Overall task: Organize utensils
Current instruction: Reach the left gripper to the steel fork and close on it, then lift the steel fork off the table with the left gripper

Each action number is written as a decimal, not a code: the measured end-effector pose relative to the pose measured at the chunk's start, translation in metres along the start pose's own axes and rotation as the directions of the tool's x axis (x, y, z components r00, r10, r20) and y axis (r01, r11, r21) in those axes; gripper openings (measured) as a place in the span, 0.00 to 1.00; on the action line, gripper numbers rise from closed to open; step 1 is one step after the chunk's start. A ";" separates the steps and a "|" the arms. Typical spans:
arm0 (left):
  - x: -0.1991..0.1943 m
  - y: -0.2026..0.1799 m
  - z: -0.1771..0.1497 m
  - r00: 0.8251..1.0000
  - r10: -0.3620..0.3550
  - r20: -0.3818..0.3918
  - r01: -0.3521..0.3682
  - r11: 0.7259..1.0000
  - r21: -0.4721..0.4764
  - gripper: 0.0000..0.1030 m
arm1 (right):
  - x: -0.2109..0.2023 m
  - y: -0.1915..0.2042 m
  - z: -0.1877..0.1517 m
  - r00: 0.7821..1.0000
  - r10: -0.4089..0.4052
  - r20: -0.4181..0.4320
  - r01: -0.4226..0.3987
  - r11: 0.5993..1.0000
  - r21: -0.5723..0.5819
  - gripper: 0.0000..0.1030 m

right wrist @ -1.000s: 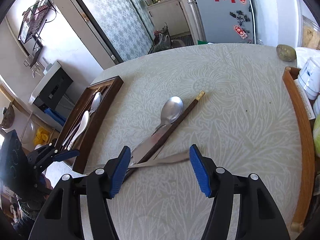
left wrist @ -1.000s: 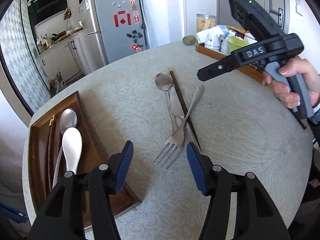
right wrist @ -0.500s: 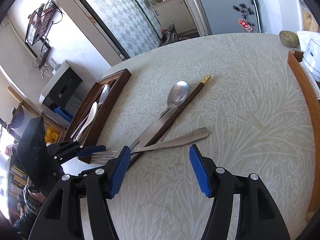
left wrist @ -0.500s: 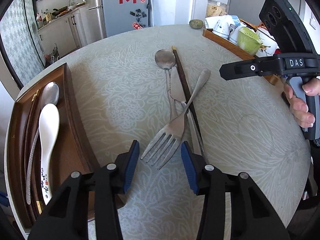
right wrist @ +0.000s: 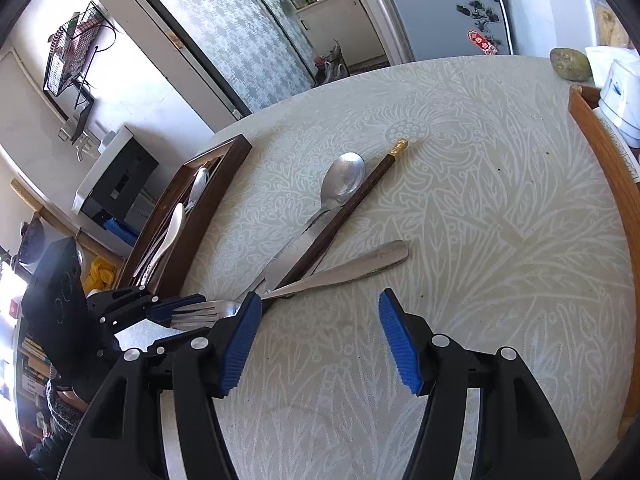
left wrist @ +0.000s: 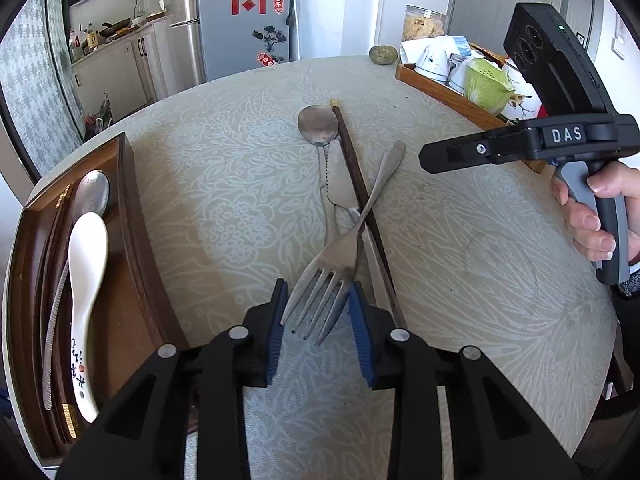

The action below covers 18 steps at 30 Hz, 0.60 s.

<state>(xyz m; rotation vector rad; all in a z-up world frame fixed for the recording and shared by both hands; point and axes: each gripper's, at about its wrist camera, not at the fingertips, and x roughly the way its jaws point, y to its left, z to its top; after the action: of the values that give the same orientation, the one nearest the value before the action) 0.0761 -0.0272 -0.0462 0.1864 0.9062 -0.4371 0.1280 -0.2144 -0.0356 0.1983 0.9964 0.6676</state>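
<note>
With two spoons already in the wooden tray, the left gripper seems closed on the fork tines on the counter, the right gripper open; spoon, knife, chopstick remain.

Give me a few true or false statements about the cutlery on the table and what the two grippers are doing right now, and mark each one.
1. The left gripper has its pads on either side of the fork tines. True.
2. The right gripper is shut on the chopstick. False: it is open, gripping nothing.
3. The fork handle lies across the chopstick. True.
4. The white spoon lies on the table. False: it lies in the brown tray.
5. The knife is in the tray. False: it lies on the table.
</note>
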 end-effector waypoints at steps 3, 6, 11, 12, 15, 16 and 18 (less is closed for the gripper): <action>0.000 -0.007 -0.002 0.999 0.033 0.009 -0.033 0.999 0.024 0.07 | 0.003 -0.004 -0.001 1.000 0.002 -0.008 -0.002 1.000 0.026 0.60; -0.001 -0.007 -0.003 1.000 0.016 0.011 -0.016 1.000 0.020 0.07 | 0.005 -0.007 -0.002 1.000 0.009 -0.011 -0.008 0.998 0.056 0.60; -0.001 -0.008 -0.003 0.999 0.029 0.022 -0.029 0.999 0.024 0.04 | 0.005 -0.014 -0.002 0.999 0.040 0.005 -0.040 0.990 0.137 0.57; -0.001 -0.008 -0.003 0.999 0.032 0.026 -0.033 0.999 0.024 0.04 | 0.005 -0.016 -0.001 0.999 0.043 0.009 -0.044 0.986 0.158 0.55; -0.005 -0.009 -0.003 0.998 0.047 0.050 -0.048 0.999 0.021 0.03 | 0.005 -0.019 0.000 0.999 0.039 0.014 -0.041 0.980 0.194 0.54; -0.007 -0.011 -0.002 0.997 0.048 0.060 -0.050 0.998 0.026 0.03 | 0.005 -0.017 0.000 0.999 0.031 0.012 -0.033 0.980 0.196 0.54; -0.013 -0.015 0.001 0.995 0.043 0.088 -0.046 0.999 0.028 0.03 | 0.006 -0.014 -0.001 1.000 0.014 0.010 -0.016 0.981 0.195 0.54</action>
<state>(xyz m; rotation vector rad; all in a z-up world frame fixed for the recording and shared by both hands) 0.0631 -0.0372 -0.0354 0.2132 0.8090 -0.4148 0.1357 -0.2218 -0.0466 0.3805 1.0528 0.5821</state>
